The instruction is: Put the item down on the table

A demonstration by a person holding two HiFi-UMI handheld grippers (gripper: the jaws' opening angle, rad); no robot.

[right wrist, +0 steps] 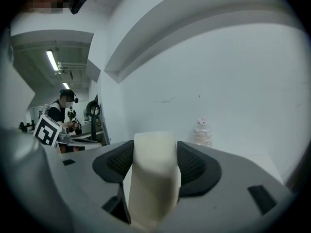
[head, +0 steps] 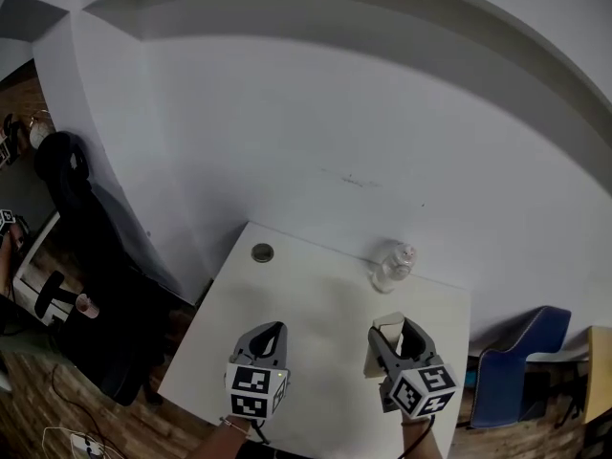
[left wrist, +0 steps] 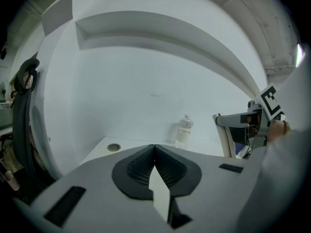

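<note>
Clamped between the fingers of the right gripper (head: pixel 387 331): a cream block (right wrist: pixel 153 178), upright, pinched on both flanks, poking out past the fingertips. Held over the near right part of the white worktop (head: pixel 316 304); no telling whether its lower end touches the surface. Beside it to the left, at much the same height, the left gripper (left wrist: pixel 154 149), fingers clenched tip to tip with nothing between them. At the far edge of the worktop, close to the wall, a small clear bottle (head: pixel 394 266) with a pale top, standing upright, beyond the block and well apart from it. Near the far left corner, a round grey grommet (head: pixel 262 252) set in the surface. Left of the worktop, a black chair (head: pixel 86 275); right of it, a blue chair (head: pixel 521 357). In the right gripper view, far off at the left, a person (right wrist: pixel 60 108) at another desk.
</note>
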